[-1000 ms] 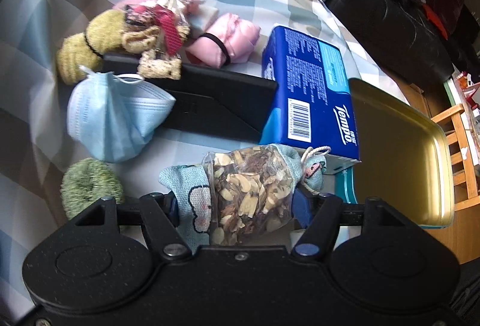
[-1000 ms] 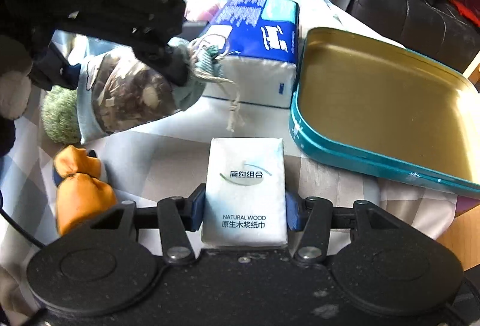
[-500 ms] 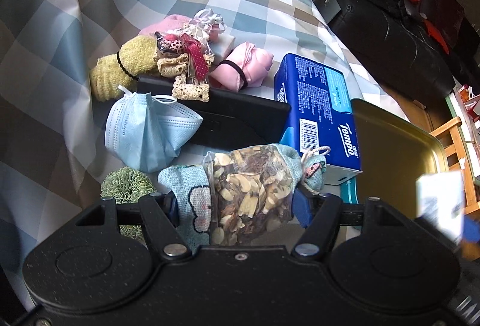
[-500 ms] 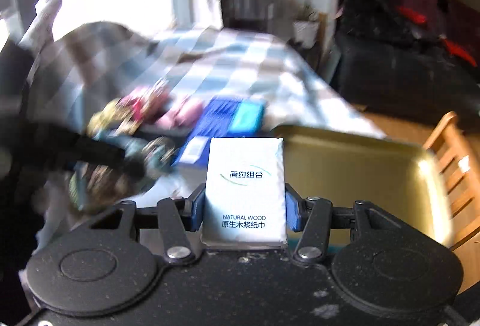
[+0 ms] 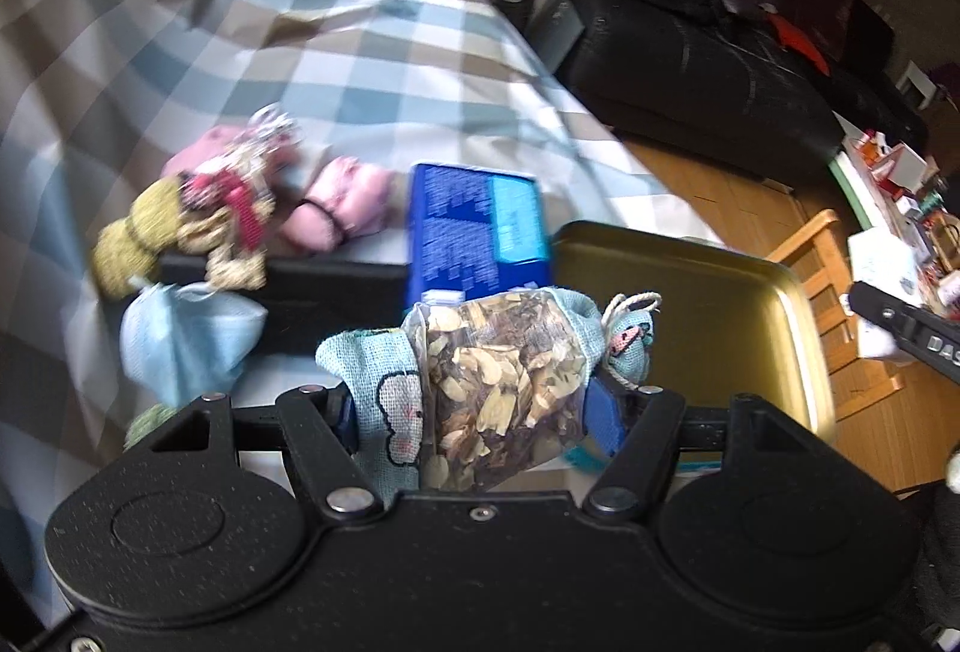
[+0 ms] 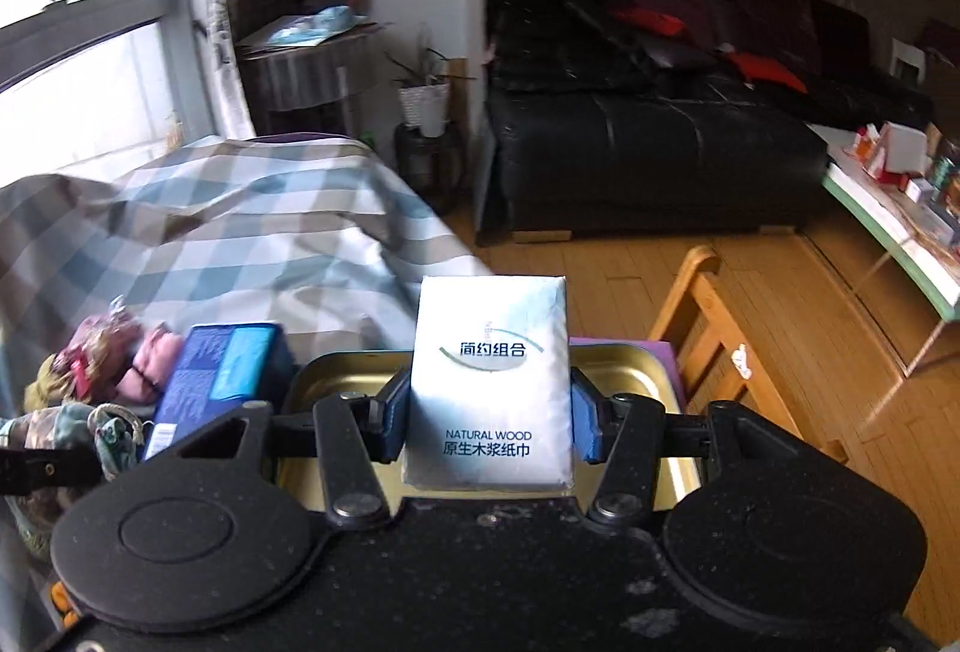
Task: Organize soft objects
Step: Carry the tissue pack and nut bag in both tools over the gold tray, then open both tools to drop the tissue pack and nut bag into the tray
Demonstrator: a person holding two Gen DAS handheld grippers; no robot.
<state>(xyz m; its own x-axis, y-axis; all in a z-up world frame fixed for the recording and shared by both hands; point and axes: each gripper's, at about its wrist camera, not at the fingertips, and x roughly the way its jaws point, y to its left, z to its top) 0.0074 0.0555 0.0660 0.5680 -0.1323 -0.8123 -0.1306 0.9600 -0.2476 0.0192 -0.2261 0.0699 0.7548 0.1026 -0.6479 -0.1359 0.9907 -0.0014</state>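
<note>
We took the gold tray (image 5: 708,292) as our landmark: its teal-edged pan showed only bare metal where we could see it, though both tools covered its near part. Our left gripper (image 5: 480,406) was clamped on the herb sachet (image 5: 498,370) — a clear pouch of dried slices and bark in pale blue cloth — held at the tray's near left corner. Our right gripper (image 6: 489,427) was closed on the white tissue pack (image 6: 489,382), raised above the tray's middle in the right wrist view. Just left of the tray lay the blue tissue box (image 5: 474,232), and farther left a black box (image 5: 312,286) whose contents we could not see. Beyond it sat the pink pouch (image 5: 342,211) and a blurred heap of yellow-green cloth and trinkets (image 5: 198,214); the blue face mask (image 5: 186,334) lay on its near side. The green scrunchie (image 5: 147,421) was mostly hidden behind the left tool. All rested on the checked tablecloth (image 5: 300,70).
</note>
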